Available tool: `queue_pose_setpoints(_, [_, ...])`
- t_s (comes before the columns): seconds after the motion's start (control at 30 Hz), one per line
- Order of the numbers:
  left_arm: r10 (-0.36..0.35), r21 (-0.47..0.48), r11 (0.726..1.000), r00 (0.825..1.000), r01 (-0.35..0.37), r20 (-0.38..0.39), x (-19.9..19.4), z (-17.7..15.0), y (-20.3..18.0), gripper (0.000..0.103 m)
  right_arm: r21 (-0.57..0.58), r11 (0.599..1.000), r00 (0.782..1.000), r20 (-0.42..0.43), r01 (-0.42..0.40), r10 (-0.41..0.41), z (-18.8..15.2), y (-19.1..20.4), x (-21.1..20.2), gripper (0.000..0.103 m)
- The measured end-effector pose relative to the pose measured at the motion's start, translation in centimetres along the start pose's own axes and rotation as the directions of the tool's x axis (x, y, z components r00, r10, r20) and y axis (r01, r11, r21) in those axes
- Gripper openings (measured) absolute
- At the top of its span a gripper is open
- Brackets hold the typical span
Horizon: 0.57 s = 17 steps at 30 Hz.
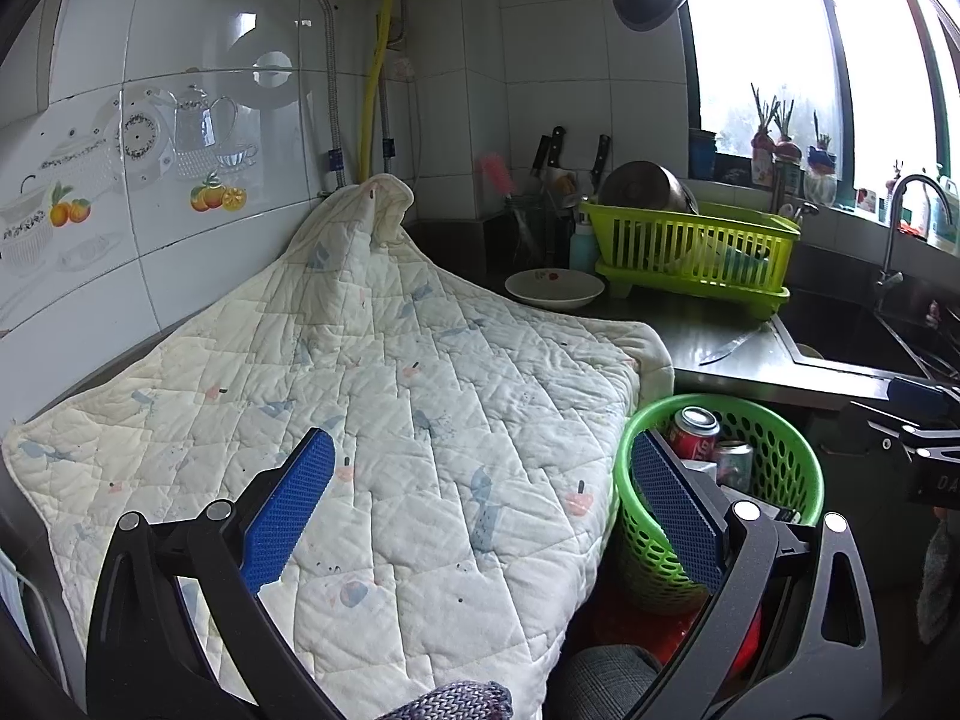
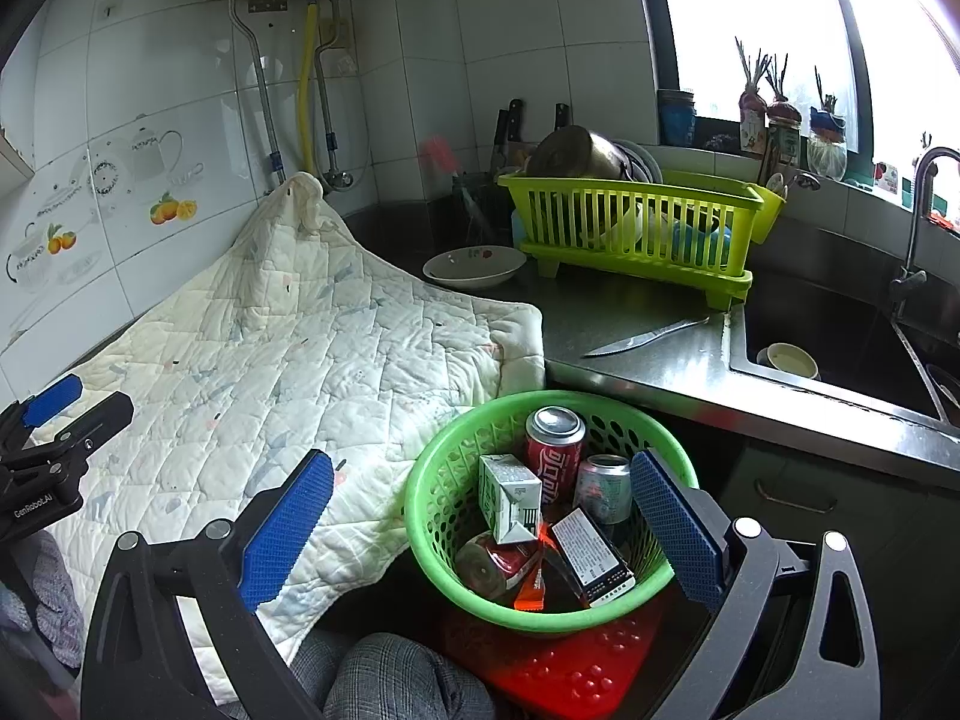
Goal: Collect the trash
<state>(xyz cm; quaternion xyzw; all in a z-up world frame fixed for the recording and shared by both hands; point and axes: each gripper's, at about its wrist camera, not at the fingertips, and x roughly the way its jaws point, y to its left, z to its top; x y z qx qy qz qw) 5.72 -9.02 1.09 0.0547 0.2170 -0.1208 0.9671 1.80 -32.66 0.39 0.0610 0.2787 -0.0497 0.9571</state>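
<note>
Quilt (image 1: 384, 396) fills the left wrist view under the left gripper (image 1: 480, 510), jaws apart and empty; green basket (image 1: 774, 468) sits right. Right wrist view: right gripper (image 2: 480, 516), jaws apart, above the basket holding a red Coca-Cola can (image 2: 555, 450), milk carton (image 2: 510, 498), silver can (image 2: 606, 486).

Two black handheld grippers: left gripper (image 1: 480, 510) and right gripper (image 2: 480, 525), with blue textured finger pads (image 2: 287, 525), silver screws (image 2: 746, 528); grey checked trousers (image 2: 390, 678).
</note>
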Motion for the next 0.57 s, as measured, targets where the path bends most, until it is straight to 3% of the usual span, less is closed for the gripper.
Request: queue_pose_setpoints(0.57, [0.011,-0.024,1.0,1.0,-0.011,-0.011,0.23,-0.03,0.44,0.098,0.011,1.0,1.0,0.002,-0.001,0.001,-0.14,0.14,0.06,0.096])
